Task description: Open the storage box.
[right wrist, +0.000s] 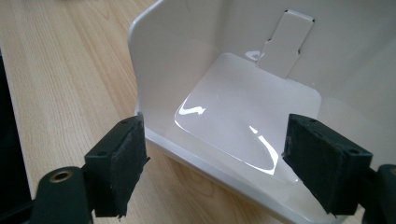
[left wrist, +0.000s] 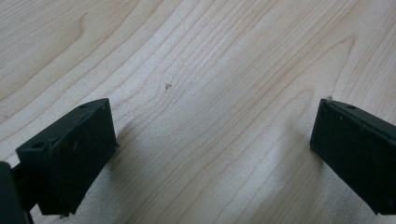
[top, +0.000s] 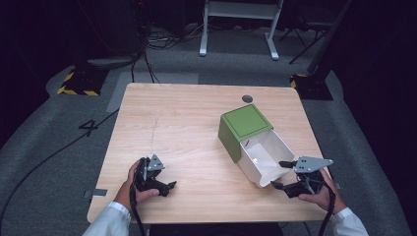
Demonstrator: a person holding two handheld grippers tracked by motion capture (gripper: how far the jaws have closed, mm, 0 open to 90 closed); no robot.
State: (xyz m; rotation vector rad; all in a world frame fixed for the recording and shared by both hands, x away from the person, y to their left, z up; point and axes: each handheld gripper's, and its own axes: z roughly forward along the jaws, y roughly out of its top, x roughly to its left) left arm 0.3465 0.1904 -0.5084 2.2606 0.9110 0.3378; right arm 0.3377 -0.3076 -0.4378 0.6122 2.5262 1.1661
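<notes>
Just beyond right tongs (right wrist: 212,158), white drawer (right wrist: 243,116).

Glossy white plastic drawer (right wrist: 243,126) (smooth) on matt wooden table (left wrist: 210,60).

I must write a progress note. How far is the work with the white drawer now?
Done: the white drawer is pulled far out of the green box and looks empty. In hand: the right tongs are open at the drawer's front edge, not gripping. The left tongs are open over the table. Probably left: closing it or filling it.
</notes>
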